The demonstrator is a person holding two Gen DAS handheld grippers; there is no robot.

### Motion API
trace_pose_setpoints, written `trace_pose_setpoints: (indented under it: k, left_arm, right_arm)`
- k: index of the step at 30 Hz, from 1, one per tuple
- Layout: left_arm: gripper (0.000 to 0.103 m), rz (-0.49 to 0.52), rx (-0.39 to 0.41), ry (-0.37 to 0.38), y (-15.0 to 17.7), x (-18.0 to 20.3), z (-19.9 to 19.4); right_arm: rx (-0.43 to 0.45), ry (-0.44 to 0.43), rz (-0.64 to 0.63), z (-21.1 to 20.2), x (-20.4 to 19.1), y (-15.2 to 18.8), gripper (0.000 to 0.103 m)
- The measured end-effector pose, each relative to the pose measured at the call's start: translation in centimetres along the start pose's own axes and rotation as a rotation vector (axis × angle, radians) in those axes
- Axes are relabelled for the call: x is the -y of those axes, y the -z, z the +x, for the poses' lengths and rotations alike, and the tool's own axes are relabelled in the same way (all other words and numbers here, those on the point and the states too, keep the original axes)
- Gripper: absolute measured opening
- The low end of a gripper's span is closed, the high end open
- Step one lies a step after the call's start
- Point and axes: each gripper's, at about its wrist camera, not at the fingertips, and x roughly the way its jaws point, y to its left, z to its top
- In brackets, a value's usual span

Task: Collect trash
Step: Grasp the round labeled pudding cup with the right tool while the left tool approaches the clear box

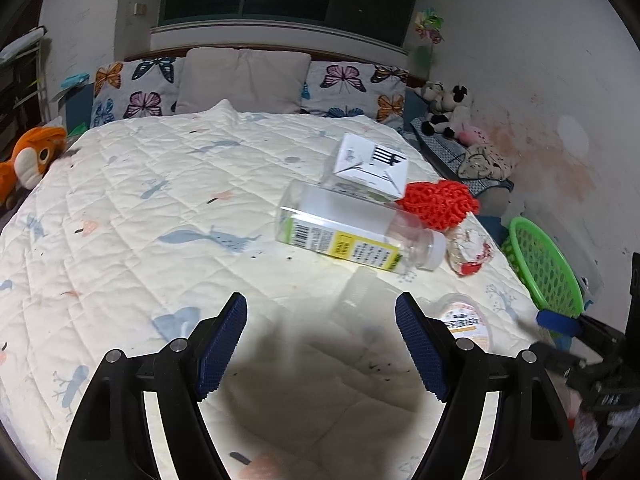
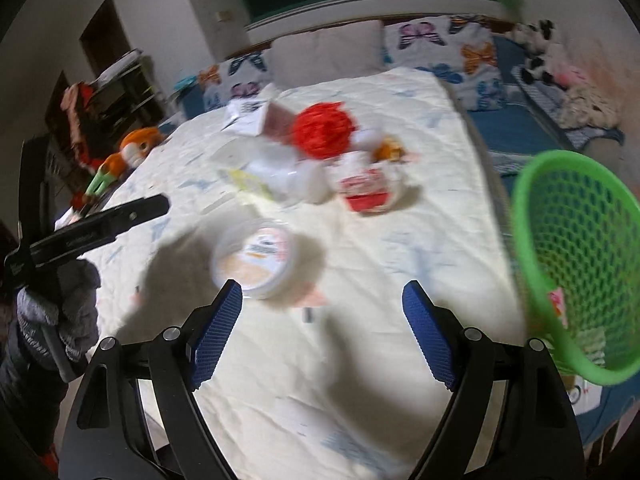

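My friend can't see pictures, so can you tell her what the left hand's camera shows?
Open, empty left tongs hover over a cream quilted bed scattered with trash: a clear plastic bottle on its side, a white carton, a red mesh bundle and a small round tub. A green basket sits at the bed's right edge.

Green mesh basket (image 2: 576,256), red net ball (image 1: 440,204), cream quilt (image 1: 160,220) (blue-grey prints), butterfly-print pillows (image 1: 136,88).

Quilted bed (image 1: 140,208) bears bottle (image 1: 352,232), box (image 1: 372,164), tub (image 2: 256,258).
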Motion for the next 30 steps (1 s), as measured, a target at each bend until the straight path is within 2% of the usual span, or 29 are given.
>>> trace_pose_setpoints:
  k: [10, 20, 30]
  left_arm:
    - [0.074, -0.023, -0.007, 0.002, 0.5, -1.1, -0.1]
    - [0.074, -0.006, -0.019, 0.007, 0.5, -0.9, 0.1]
    - [0.074, 0.003, -0.03, 0.012, 0.6, -0.8, 0.4]
  right_arm:
    - [-0.041, -0.036, -0.062, 3.3, -3.0, -0.9, 0.083]
    - [-0.073, -0.016, -0.08, 5.9, -3.5, -1.2, 0.082]
    - [-0.078, -0.008, -0.102, 6.2, -4.1, -1.4, 0.068]
